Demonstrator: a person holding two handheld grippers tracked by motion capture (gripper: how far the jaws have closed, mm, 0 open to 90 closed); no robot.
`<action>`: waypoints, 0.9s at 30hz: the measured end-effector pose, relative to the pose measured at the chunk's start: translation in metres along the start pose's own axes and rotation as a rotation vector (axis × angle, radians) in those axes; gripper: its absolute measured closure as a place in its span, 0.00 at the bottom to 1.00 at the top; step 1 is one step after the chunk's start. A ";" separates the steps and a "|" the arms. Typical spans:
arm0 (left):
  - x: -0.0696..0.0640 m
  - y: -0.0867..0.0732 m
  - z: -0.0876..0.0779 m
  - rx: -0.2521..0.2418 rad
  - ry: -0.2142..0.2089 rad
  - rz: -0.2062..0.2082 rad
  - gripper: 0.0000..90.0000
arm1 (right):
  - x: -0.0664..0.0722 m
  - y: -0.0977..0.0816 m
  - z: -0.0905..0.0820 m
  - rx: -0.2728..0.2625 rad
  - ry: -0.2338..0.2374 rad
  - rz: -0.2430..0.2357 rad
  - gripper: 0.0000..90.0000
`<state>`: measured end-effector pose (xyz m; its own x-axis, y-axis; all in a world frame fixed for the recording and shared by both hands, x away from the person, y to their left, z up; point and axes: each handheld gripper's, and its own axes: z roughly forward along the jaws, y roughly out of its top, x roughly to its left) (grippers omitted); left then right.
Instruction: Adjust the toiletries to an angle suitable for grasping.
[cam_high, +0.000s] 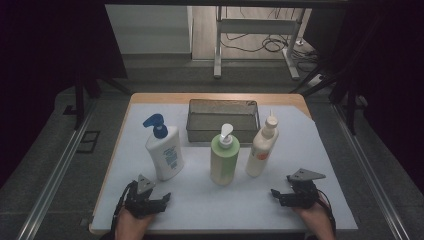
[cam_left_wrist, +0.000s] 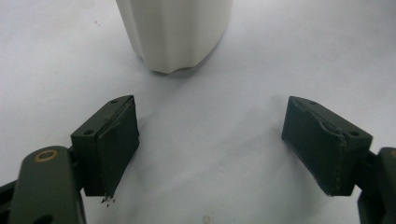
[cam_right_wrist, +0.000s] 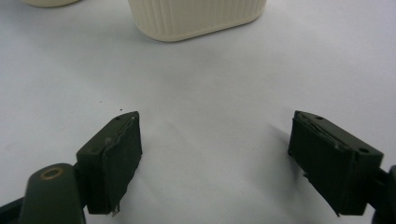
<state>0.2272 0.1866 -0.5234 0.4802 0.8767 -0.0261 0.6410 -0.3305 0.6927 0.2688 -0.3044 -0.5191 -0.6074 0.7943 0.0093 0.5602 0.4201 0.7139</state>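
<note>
Three plastic bottles stand in a row mid-worktop (cam_high: 300, 150): a white pump bottle with blue head (cam_high: 164, 148) at 9 o'clock, a green pump bottle (cam_high: 224, 155) centre, a slim white nozzle bottle (cam_high: 262, 146) at 3 o'clock. A wire-mesh basket (cam_high: 223, 120) sits behind. The left gripper (cam_high: 152, 202) and right gripper (cam_high: 281, 196) rest near the front edge, jaws spread, empty.

The high view looks forward and down on the whole table (cam_high: 320, 150). Each gripper view sits low, close to the white surface (between its own jaws), sharing bottle bases with the high view.
</note>
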 end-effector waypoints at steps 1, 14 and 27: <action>0.000 0.000 0.000 -0.001 0.000 0.000 0.20 | 0.000 0.000 0.000 -0.001 -0.001 -0.001 0.19; 0.001 0.000 0.000 -0.003 -0.005 -0.001 0.20 | -0.001 0.000 0.000 0.001 0.005 0.003 0.18; 0.001 -0.001 0.000 -0.004 -0.006 -0.001 0.20 | 0.000 0.001 0.000 0.015 0.019 -0.010 0.15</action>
<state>0.2273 0.1874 -0.5239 0.4834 0.8749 -0.0308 0.6386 -0.3284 0.6959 0.2702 -0.3039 -0.5184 -0.6234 0.7818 0.0152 0.5621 0.4345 0.7037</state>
